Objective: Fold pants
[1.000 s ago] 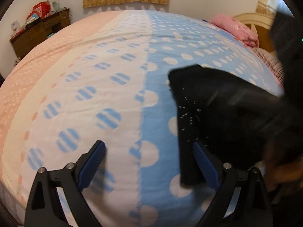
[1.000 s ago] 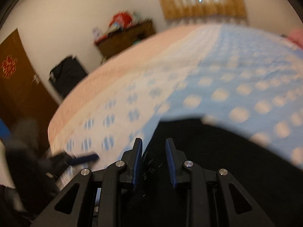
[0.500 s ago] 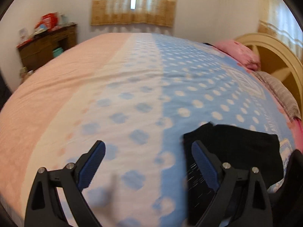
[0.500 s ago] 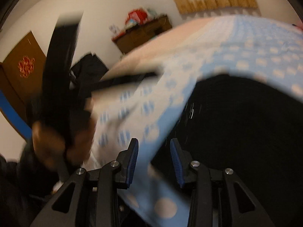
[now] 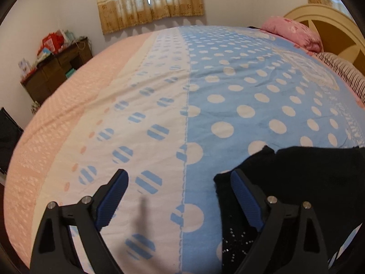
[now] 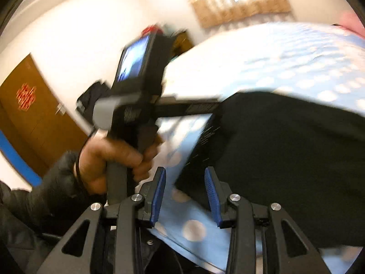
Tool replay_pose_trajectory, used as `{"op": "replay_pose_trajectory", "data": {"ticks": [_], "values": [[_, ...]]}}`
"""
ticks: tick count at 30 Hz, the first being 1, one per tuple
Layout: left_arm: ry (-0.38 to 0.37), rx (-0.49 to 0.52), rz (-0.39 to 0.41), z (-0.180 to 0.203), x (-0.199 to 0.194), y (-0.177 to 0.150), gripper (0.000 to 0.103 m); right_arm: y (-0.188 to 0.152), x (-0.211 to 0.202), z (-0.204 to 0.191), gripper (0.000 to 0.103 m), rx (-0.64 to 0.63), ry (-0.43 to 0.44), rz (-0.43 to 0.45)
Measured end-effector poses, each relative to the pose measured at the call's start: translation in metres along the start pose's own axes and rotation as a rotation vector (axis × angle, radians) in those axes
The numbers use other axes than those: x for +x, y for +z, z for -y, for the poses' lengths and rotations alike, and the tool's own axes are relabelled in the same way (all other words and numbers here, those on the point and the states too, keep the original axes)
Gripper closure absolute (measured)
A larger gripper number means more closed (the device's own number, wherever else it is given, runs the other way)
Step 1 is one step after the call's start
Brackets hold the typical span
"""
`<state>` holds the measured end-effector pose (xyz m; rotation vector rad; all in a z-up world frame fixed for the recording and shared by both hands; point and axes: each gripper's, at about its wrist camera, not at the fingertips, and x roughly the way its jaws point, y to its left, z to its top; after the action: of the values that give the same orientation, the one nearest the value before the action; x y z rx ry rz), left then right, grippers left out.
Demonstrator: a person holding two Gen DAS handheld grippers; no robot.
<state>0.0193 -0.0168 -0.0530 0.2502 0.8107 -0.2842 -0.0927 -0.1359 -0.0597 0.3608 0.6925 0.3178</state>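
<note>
The black pants (image 5: 308, 178) lie folded on the blue dotted part of the bedspread (image 5: 228, 91), at the lower right of the left wrist view. My left gripper (image 5: 180, 180) stands wide open over the sheet; its right finger overlaps the pants' left edge, with nothing between the pads. In the right wrist view the pants (image 6: 285, 148) fill the right half. My right gripper (image 6: 184, 175) is open a little way above the pants' near corner, holding nothing. A hand (image 6: 114, 159) holds the left gripper's handle at the left of that view.
A pink pillow (image 5: 292, 32) and a cream headboard (image 5: 330, 22) are at the far right. A dark wooden dresser (image 5: 54, 68) stands by the far left wall, and a brown door (image 6: 29, 118) is beyond the bed's edge. The pink and white stripes of the bedspread stretch leftward.
My right gripper let go of the pants and drew back toward the bed's near edge. My left gripper also pulled back and tilted up, staying open; the pants now lie flat.
</note>
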Motion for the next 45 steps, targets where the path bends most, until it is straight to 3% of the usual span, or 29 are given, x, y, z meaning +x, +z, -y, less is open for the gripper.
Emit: {"op": "replay_pose_trajectory", "data": {"ticks": [8, 11, 13, 20, 23, 27, 29, 33, 34, 36, 38, 40, 41, 43, 45], "values": [[-0.044, 0.017, 0.013, 0.018, -0.011, -0.002, 0.009, 0.005, -0.109, 0.037, 0.056, 0.010, -0.402, 0.225], [-0.056, 0.021, 0.004, 0.026, -0.013, -0.004, 0.009, 0.003, -0.139, 0.046, 0.041, 0.020, -0.534, 0.258], [-0.064, 0.025, 0.004, 0.030, -0.015, -0.006, 0.009, 0.000, -0.153, 0.052, 0.039, 0.023, -0.601, 0.270], [-0.084, 0.034, -0.004, 0.041, -0.020, -0.014, 0.009, -0.011, -0.158, 0.089, 0.037, 0.131, -0.659, 0.218], [-0.100, 0.030, -0.013, 0.043, -0.021, -0.018, 0.009, -0.013, -0.153, 0.094, 0.037, 0.131, -0.783, 0.176], [-0.110, 0.036, -0.024, 0.044, -0.020, -0.022, 0.009, -0.012, -0.175, 0.094, 0.037, 0.130, -0.863, 0.230], [-0.122, 0.026, -0.024, 0.042, -0.020, -0.022, 0.009, -0.007, -0.196, 0.091, 0.037, 0.106, -0.953, 0.261], [-0.152, -0.004, -0.037, 0.038, -0.019, -0.022, 0.009, 0.008, -0.252, 0.068, 0.037, 0.009, -1.221, 0.361], [-0.158, -0.010, -0.038, 0.037, -0.020, -0.023, 0.009, 0.012, -0.271, 0.058, 0.037, -0.018, -1.317, 0.410], [-0.169, -0.018, -0.037, 0.037, -0.021, -0.024, 0.009, 0.016, -0.292, 0.047, 0.036, -0.047, -1.413, 0.485], [-0.177, -0.027, -0.032, 0.036, -0.022, -0.025, 0.009, 0.019, -0.294, 0.042, 0.030, -0.066, -1.399, 0.503], [-0.187, -0.035, -0.027, 0.035, -0.024, -0.026, 0.009, 0.019, -0.275, 0.052, 0.028, -0.082, -1.332, 0.443], [-0.190, -0.036, -0.029, 0.035, -0.024, -0.026, 0.009, 0.018, -0.261, 0.061, 0.028, -0.080, -1.245, 0.390], [-0.183, -0.038, -0.031, 0.032, -0.025, -0.027, 0.009, 0.015, -0.219, 0.088, 0.028, -0.027, -0.983, 0.257], [-0.174, -0.042, -0.031, 0.029, -0.026, -0.028, 0.009, 0.005, -0.182, 0.108, 0.028, 0.062, -0.830, 0.195]]}}
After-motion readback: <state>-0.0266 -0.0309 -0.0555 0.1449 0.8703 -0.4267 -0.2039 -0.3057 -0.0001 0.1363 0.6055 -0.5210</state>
